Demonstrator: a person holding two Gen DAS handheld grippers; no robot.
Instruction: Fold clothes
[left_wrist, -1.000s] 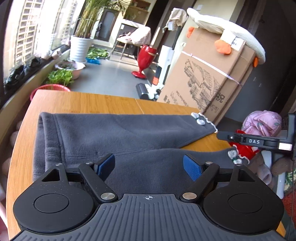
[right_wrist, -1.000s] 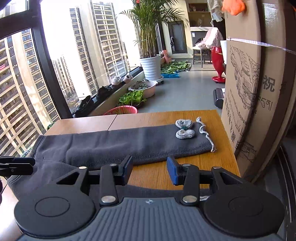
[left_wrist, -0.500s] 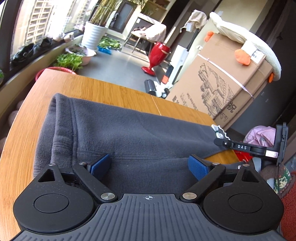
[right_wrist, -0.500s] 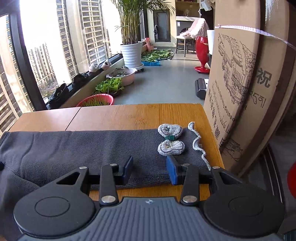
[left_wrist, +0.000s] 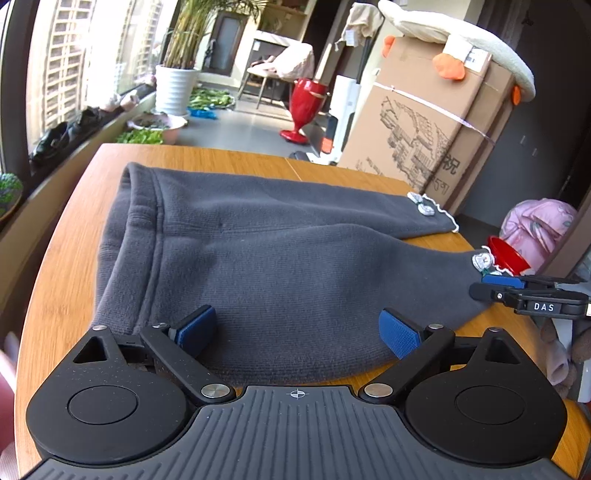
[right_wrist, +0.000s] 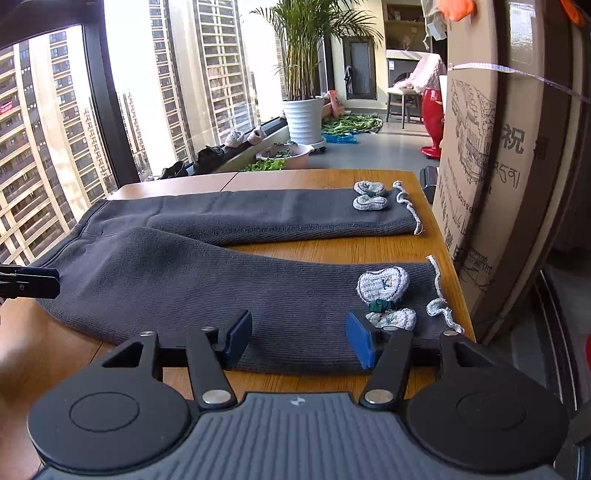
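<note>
Dark grey trousers (left_wrist: 280, 266) lie flat on the wooden table (left_wrist: 66, 266), waistband at the left, both legs running right. Each cuff carries a knitted bow (right_wrist: 384, 284) and white trim. My left gripper (left_wrist: 299, 332) is open over the near edge of the seat, close to the waistband. My right gripper (right_wrist: 299, 339) is open over the near leg's cuff end, its right pad beside the bow. The right gripper also shows in the left wrist view (left_wrist: 517, 291) by the near cuff. The left gripper's tip shows in the right wrist view (right_wrist: 33, 282).
A large cardboard box (right_wrist: 517, 155) stands tight against the table's right end. A window wall (right_wrist: 74, 110) runs along the far left side. A pink bundle and a red object (left_wrist: 506, 254) sit beyond the table's right end. A potted palm (right_wrist: 303, 114) stands on the floor behind.
Both grippers have pulled back toward the near edge and risen. The near trouser leg now lies spread out flat beside the far leg, its cuff in front of my right gripper.
</note>
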